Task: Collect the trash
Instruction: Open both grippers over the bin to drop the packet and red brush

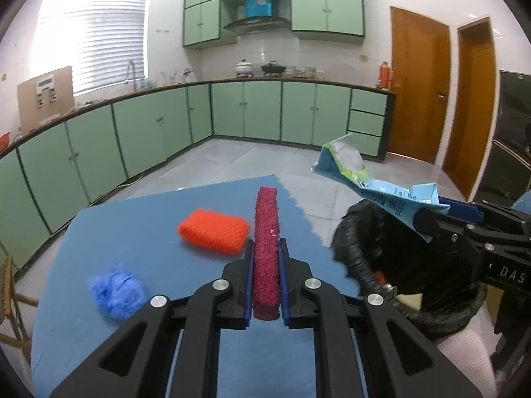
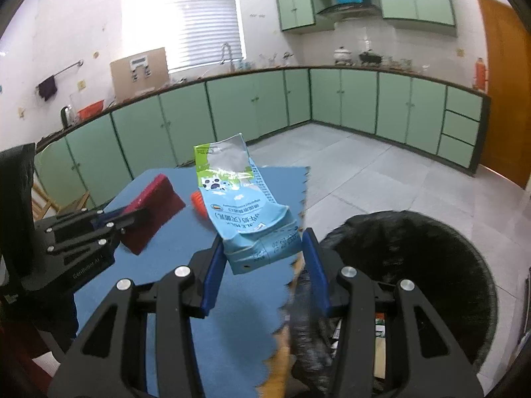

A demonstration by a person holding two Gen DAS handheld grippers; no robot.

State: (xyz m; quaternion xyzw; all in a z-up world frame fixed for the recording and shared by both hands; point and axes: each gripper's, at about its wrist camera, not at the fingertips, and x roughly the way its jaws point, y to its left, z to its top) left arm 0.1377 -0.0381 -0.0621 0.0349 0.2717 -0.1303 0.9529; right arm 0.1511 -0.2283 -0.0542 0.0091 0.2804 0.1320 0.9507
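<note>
- flattened milk carton [image 2: 245, 212], blue and green print, held in the air between table and bin; its lower end sits between the blue pads of the right gripper [image 2: 264, 258], jaws part open and clamped on the carton's width
- same carton in left view [image 1: 365, 182], sticking out up-left from the right gripper [image 1: 431, 222], above the bin's rim
- dark red scrub pad [image 1: 266, 252], thin and flat, stands on edge in the left gripper [image 1: 266, 265]; jaws nearly closed, pinching it on both faces
- right view shows that pad [image 2: 156, 212] lifted clear of the cloth, held by the left gripper [image 2: 129, 222]
- orange sponge [image 1: 214, 230] lies on the blue cloth, just left of the red pad in the left view; mostly hidden behind the carton in the right view
- crumpled blue wad [image 1: 117, 290] on the cloth, near its left side, apart from the sponge
- blue cloth [image 1: 139, 229] covers the table, zigzag-cut right edge
- bin with black liner [image 2: 431, 265] just right of the table; some rubbish inside, cannot tell what
- green kitchen cabinets [image 1: 252, 112] behind
</note>
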